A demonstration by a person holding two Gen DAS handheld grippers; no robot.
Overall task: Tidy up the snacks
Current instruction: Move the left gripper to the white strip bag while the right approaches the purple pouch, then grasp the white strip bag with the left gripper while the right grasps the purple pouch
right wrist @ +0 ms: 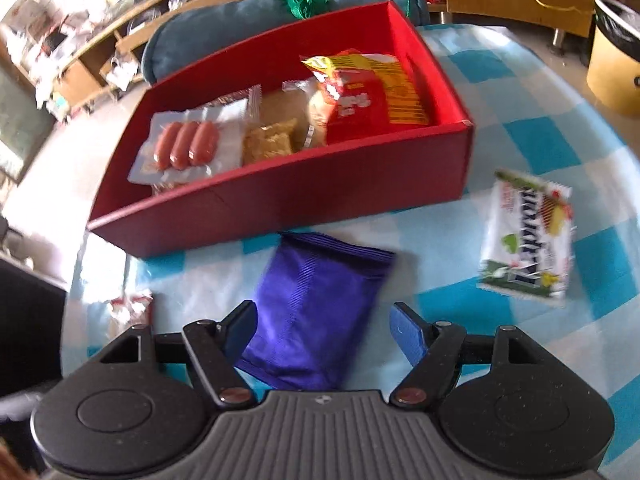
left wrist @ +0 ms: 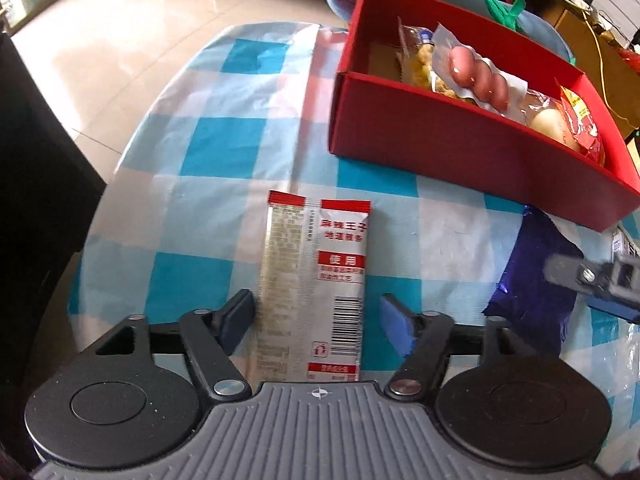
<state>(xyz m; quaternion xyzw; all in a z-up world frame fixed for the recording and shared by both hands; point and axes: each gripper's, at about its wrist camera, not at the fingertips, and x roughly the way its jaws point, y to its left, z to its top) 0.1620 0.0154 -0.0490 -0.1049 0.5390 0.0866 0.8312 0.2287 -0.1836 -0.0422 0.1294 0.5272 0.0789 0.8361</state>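
A white and red snack packet (left wrist: 316, 264) lies flat on the checked cloth, between the fingers of my left gripper (left wrist: 316, 304). The left pad sits at the packet's edge and the right pad stands clear of it, so the gripper is open. My right gripper (right wrist: 322, 312) is open around a purple packet (right wrist: 320, 280) that lies on the cloth, with a gap at its right finger. Behind both stands a red box (right wrist: 280, 200) holding a sausage pack (right wrist: 184, 144), a cracker pack and a red and yellow bag (right wrist: 360, 100).
A white and green packet (right wrist: 524, 236) lies on the cloth to the right of the purple one. The round table's edge (left wrist: 100, 216) curves close on the left, with tiled floor beyond. A blue cushion (right wrist: 224, 28) sits behind the box.
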